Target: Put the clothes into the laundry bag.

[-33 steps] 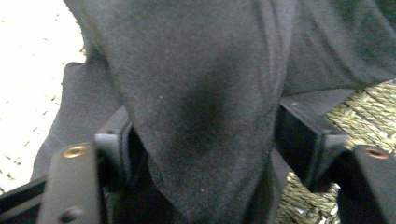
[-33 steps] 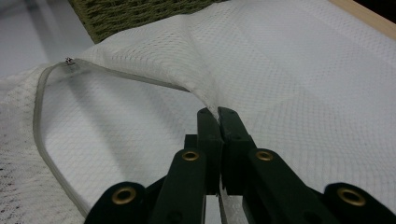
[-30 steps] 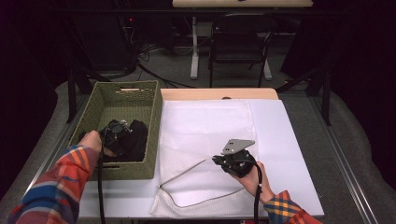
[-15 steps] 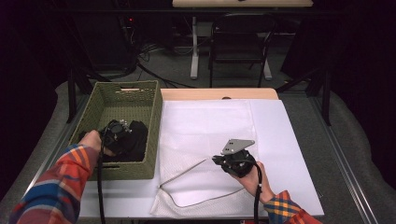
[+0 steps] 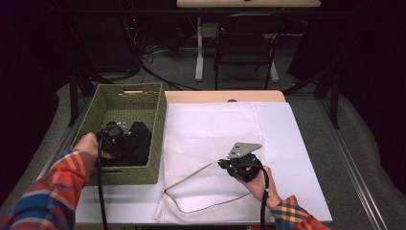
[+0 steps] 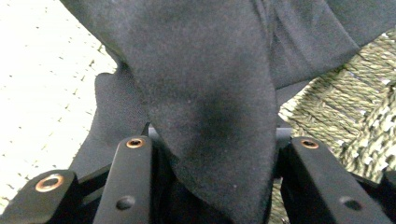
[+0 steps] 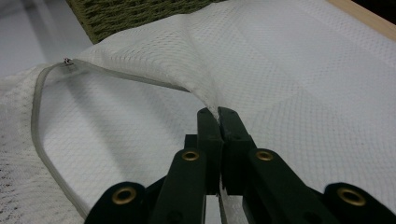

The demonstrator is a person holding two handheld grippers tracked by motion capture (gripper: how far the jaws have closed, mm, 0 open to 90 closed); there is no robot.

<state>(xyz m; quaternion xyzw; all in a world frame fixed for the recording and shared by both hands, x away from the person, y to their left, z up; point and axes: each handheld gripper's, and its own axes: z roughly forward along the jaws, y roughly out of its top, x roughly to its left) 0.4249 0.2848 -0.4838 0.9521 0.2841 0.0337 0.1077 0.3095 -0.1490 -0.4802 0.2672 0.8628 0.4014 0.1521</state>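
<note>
Left gripper view: fingers (image 6: 205,186) around black cloth (image 6: 210,93)

We see a black garment (image 5: 135,143) inside the olive-green woven basket (image 5: 125,176) at nine o'clock. A white mesh laundry bag (image 5: 210,132) with a pale grey zipper band (image 7: 39,121) covers the white table top (image 5: 301,158), whose twelve o'clock edge is light wood. Both grippers are black: the left gripper (image 5: 114,136) and the right gripper (image 5: 225,164), topped by a grey plate. Our sleeves (image 5: 52,191) show red, orange and blue plaid.
</note>
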